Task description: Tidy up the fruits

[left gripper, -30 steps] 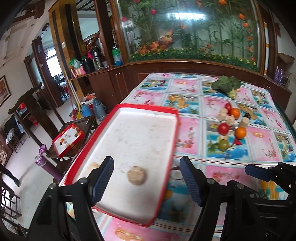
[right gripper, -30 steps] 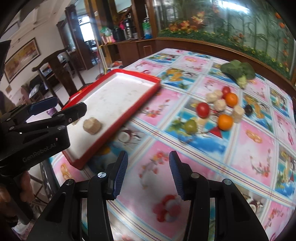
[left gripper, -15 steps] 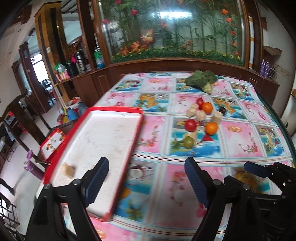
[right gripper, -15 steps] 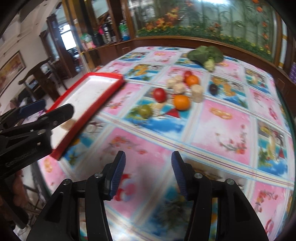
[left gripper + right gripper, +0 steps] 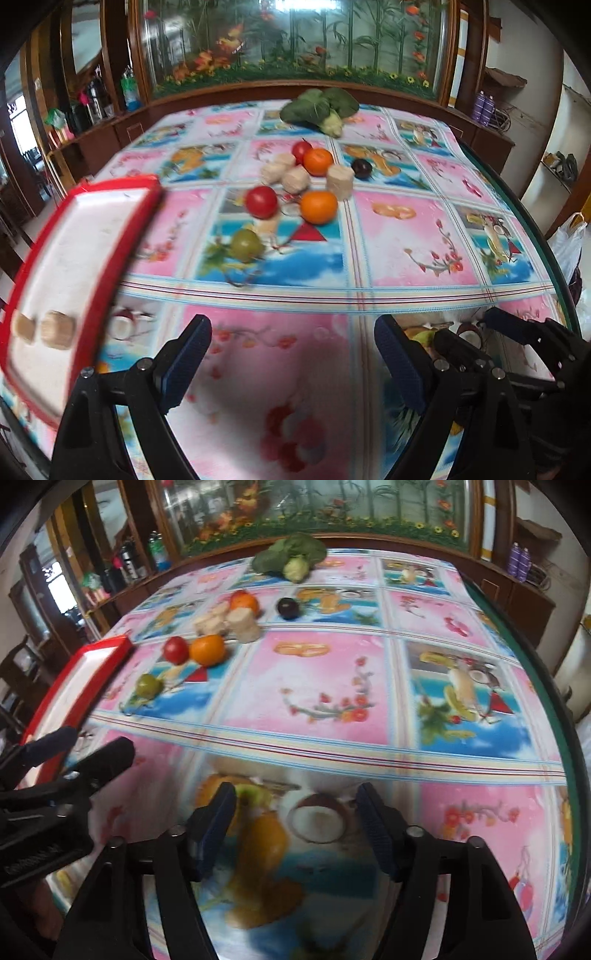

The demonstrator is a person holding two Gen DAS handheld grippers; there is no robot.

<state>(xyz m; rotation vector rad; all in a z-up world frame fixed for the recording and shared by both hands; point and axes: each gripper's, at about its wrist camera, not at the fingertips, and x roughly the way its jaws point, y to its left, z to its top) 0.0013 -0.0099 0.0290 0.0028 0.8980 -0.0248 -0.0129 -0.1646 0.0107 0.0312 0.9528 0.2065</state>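
Ahead, the fruit cluster, green fruit (image 5: 246, 245) nearest, lies forward-left of both empty, spread grippers; left gripper (image 5: 291, 363) sits closer than right gripper (image 5: 295, 825); red tray (image 5: 110, 236) left.

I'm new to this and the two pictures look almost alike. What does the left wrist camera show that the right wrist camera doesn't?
Only the left wrist view shows the tan pieces lying in the red tray. Only the right wrist view shows the open left gripper from the side and the right gripper open. Both show the tray, the green fruit, the oranges, the red fruit and the leafy vegetable.
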